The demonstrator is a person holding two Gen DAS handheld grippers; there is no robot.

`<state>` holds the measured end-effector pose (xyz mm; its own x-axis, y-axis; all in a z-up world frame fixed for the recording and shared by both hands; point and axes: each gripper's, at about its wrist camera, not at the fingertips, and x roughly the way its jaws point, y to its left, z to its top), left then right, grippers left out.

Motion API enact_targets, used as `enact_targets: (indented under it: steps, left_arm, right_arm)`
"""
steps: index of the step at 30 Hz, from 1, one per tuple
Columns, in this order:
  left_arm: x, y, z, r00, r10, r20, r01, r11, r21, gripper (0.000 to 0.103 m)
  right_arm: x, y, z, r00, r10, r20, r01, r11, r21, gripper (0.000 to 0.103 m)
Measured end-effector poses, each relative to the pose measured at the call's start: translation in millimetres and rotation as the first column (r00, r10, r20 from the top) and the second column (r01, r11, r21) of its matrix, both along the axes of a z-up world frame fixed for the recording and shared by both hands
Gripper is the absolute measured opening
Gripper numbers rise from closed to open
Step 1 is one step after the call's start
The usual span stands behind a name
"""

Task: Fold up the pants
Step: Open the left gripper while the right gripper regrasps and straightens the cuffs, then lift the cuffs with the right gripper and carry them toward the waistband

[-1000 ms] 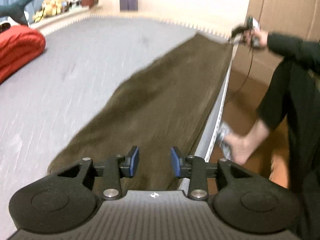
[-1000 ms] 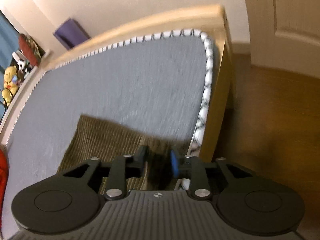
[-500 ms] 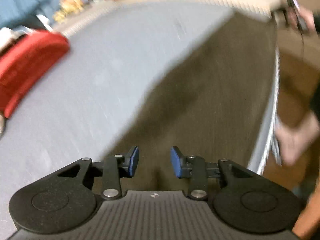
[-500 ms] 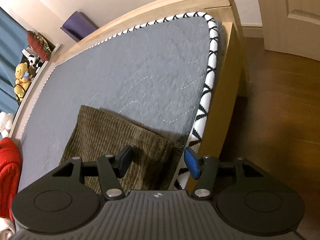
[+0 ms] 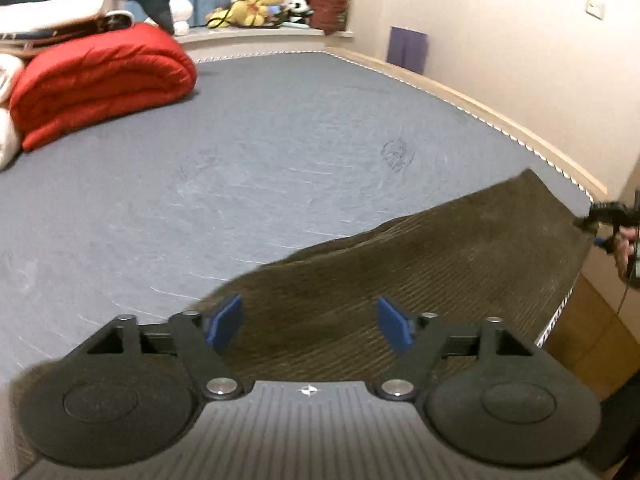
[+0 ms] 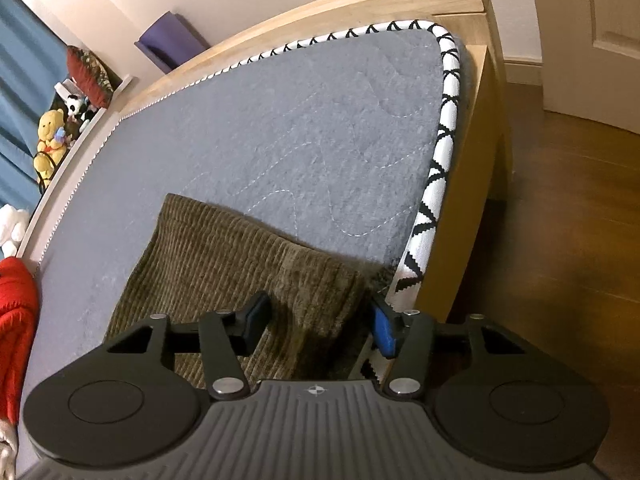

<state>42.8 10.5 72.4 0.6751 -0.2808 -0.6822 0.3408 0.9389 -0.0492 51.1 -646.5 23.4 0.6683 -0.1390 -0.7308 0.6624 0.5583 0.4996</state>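
Brown corduroy pants lie stretched out along the near edge of the grey mattress. My left gripper hovers over one end of them. Its jaws are opening wide, the blue pads apart and pressing on nothing. At the far end of the pants a hand holds my right gripper. In the right wrist view that gripper stands open astride the near corner of the pants, by the mattress edge. Its pads do not touch the cloth.
A rolled red duvet and white bedding lie at the far left of the mattress. Plush toys line a sill behind it. The wooden bed frame and the brown floor are to the right of the patterned mattress border.
My left gripper swept sideways along the pants and its jaws spread much wider. My right gripper let go of the pants corner, opened, and sank a little.
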Motion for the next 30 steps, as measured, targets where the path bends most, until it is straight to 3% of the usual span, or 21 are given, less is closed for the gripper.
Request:
enact_targets:
  steps: [5, 9, 11, 20, 25, 28, 30]
  left_arm:
    - [-8, -22, -5, 0.997, -0.026, 0.075, 0.019, 0.995, 0.095, 0.086]
    - [-8, -25, -4, 0.995, 0.027, 0.098, -0.038, 0.993, 0.116, 0.090]
    - [-4, -22, -4, 0.996, 0.026, 0.080, -0.034, 0.994, 0.106, 0.090]
    - [-2, -11, -3, 0.998, 0.045, 0.051, -0.049, 0.995, 0.084, 0.090]
    - [5, -2, -1, 0.990, 0.123, 0.063, -0.129, 0.986, 0.109, 0.090]
    - [13, 8, 1, 0.982, 0.186, 0.025, -0.188, 0.979, 0.081, 0.090]
    - [18, 16, 4, 0.974, 0.226, -0.012, -0.225, 0.973, 0.046, 0.090]
  right_arm:
    - [2, 3, 0, 1.000, -0.027, -0.013, 0.027, 1.000, -0.011, 0.051]
    - [0, 5, 1, 0.998, -0.058, -0.028, 0.057, 0.998, -0.028, 0.038]
    - [-2, 7, 3, 0.997, -0.073, -0.021, 0.073, 0.997, -0.035, 0.023]
    - [7, 36, 46, 0.995, -0.089, 0.033, 0.093, 0.986, -0.135, 0.021]
    - [23, 76, 94, 0.995, 0.060, 0.077, -0.038, 0.966, -0.257, 0.020]
    - [31, 129, 130, 0.967, 0.227, 0.112, -0.167, 0.905, -0.391, 0.020]
    - [34, 176, 150, 0.925, 0.362, 0.116, -0.266, 0.836, -0.481, 0.020]
